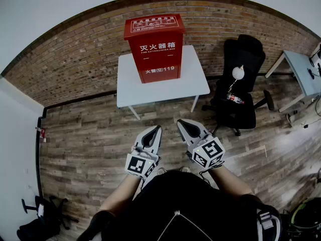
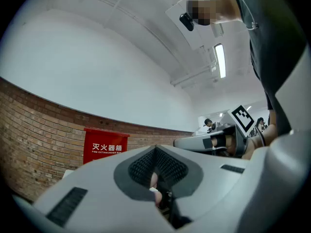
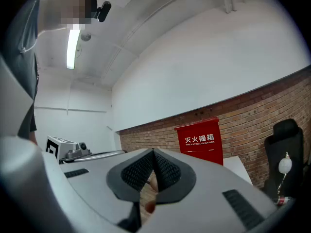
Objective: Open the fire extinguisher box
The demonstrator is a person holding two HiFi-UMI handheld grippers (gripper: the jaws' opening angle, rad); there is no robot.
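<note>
The tall red metal fire extinguisher box (image 1: 154, 48) stands shut on a small white square table (image 1: 128, 89) against the brick wall, well ahead of the person. The grey left gripper (image 1: 156, 132) and grey right gripper (image 1: 181, 123) are held level near the waist, each with its jaws pressed together on nothing. I'd say the job now is to approach squarely, then part one pair of jaws before reaching for the box's opening edge, steering clear of the black office chair (image 1: 241, 84) beside the table.
</note>
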